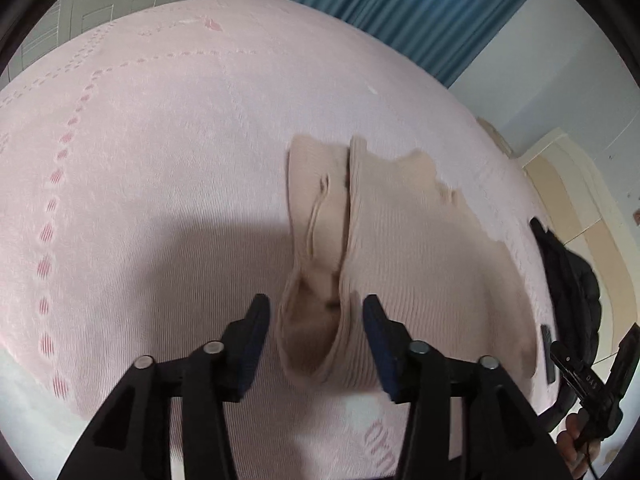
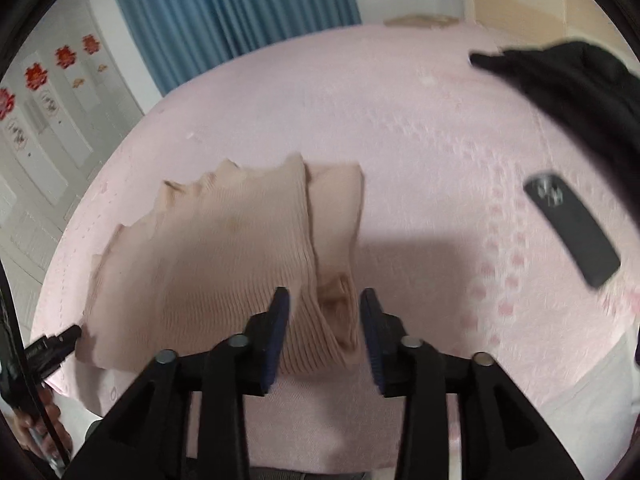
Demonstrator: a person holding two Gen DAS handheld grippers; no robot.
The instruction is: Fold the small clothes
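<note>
One beige ribbed garment [image 1: 404,240] lies folded on a bed covered by a pink sheet [image 1: 160,160], and everything else is placed here relative to that garment. Its folded edge nearest the cameras forms an open loop of cloth.

Two hand-held grippers are in view. The left hand-held gripper [image 1: 316,308] hovers over the garment's near left end with its jaws spread; the cloth loop shows between the blue pads, but neither pad presses on it. The right hand-held gripper [image 2: 325,300] hangs over the garment's near right end, jaws likewise spread, the fold seen between the pads without being pinched.

To the right of the garment, well apart, lies one dark flat phone-like slab [image 2: 572,228] on the sheet. Beyond that, farther right, sits one black piece of clothing [image 2: 568,84]. Behind the garment, past the bed's far edge, hangs one blue curtain [image 2: 232,12]. To the left, pale cabinet doors carry several red flower stickers [image 2: 36,76].
</note>
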